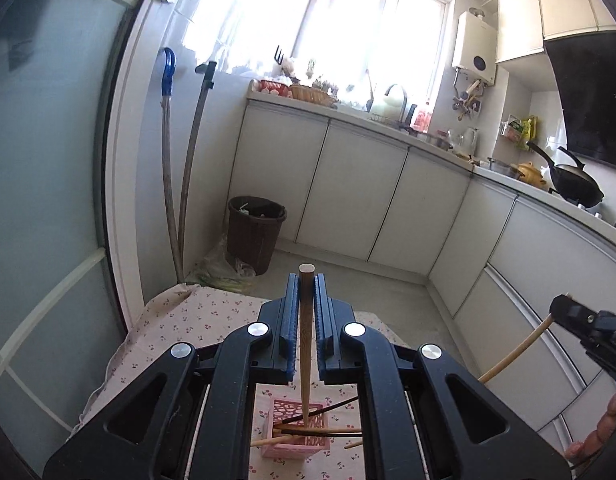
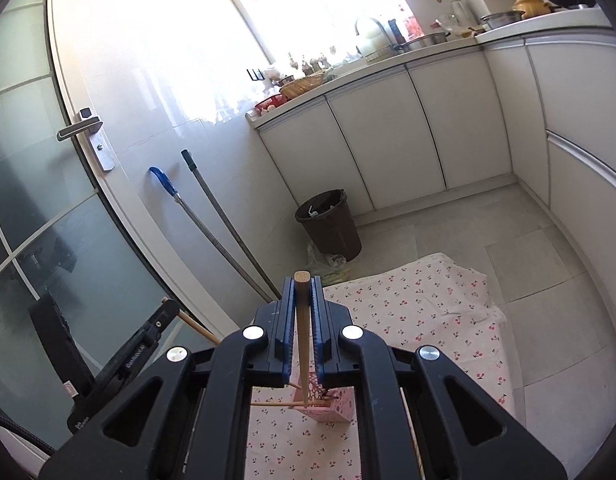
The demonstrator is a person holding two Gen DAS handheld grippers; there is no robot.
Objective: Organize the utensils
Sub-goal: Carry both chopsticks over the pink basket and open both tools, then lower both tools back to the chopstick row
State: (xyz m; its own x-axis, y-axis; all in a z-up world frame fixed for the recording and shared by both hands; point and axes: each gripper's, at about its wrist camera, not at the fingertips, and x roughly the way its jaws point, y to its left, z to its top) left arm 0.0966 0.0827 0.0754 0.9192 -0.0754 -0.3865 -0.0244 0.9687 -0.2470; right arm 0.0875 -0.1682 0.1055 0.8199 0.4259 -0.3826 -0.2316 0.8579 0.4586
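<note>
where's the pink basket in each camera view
Left wrist: pink basket at bottom centre, seen between the left tongs, chopsticks sticking out of it.
Right wrist: bottom centre, just right of the held chopstick, on the cloth.
Shared landmark: the brown bin on the floor by the cabinets.

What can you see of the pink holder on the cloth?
The pink holder is a small square box, plastic by its look, with cut-out patterned walls. It stands upright on the cherry-print cloth, open on top. Several chopsticks lie crossed in and over its mouth. The brown chopstick in the left claw points down into it.
</note>
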